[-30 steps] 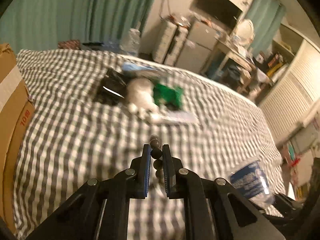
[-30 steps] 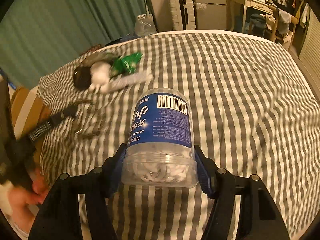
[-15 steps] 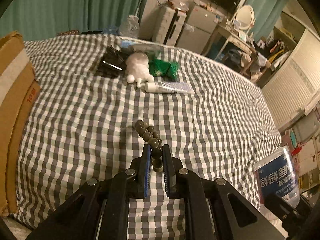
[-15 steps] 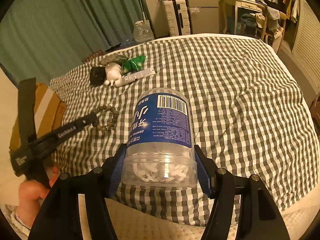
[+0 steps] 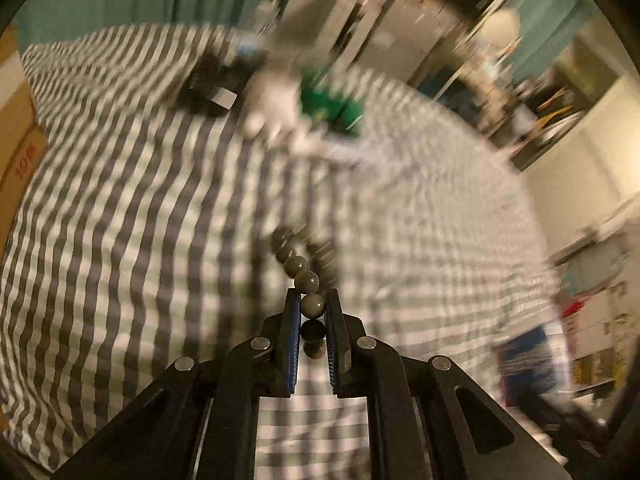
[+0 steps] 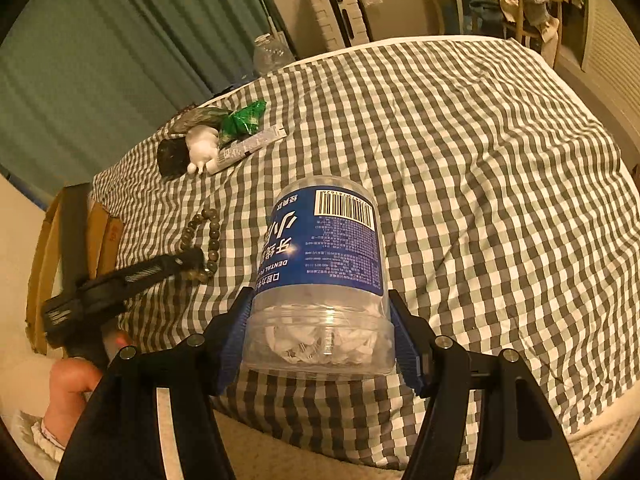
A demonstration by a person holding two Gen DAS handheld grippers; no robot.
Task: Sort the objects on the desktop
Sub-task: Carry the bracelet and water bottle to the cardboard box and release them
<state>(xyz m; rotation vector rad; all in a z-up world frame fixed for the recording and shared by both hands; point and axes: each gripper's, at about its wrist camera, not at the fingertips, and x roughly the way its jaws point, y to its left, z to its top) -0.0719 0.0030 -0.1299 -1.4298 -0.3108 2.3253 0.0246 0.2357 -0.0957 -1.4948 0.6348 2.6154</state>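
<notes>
My left gripper (image 5: 313, 300) is shut on a string of dark beads (image 5: 307, 280); the loop trails forward over the checked bedcover. In the right wrist view the left gripper (image 6: 196, 258) pinches the near end of the bead string (image 6: 212, 236), which lies on the cover. My right gripper (image 6: 320, 312) is shut on a clear jar with a blue label (image 6: 324, 256), held tilted above the near edge of the bed. A pile lies at the far left: a black pouch (image 6: 172, 154), a white figure (image 6: 202, 146), a green packet (image 6: 242, 120) and a white tube (image 6: 250, 148).
A cardboard box (image 6: 100, 236) stands against the left side of the bed and shows in the left wrist view (image 5: 16, 136). A clear bottle (image 6: 272, 54) stands beyond the far edge. A white suitcase (image 6: 338, 12), a desk and a chair stand behind. The left wrist view is blurred.
The left gripper has moved, blurring its view, still holding the beads. The right gripper has pulled back slightly with the jar; the bead string now lies closer to the jar.
</notes>
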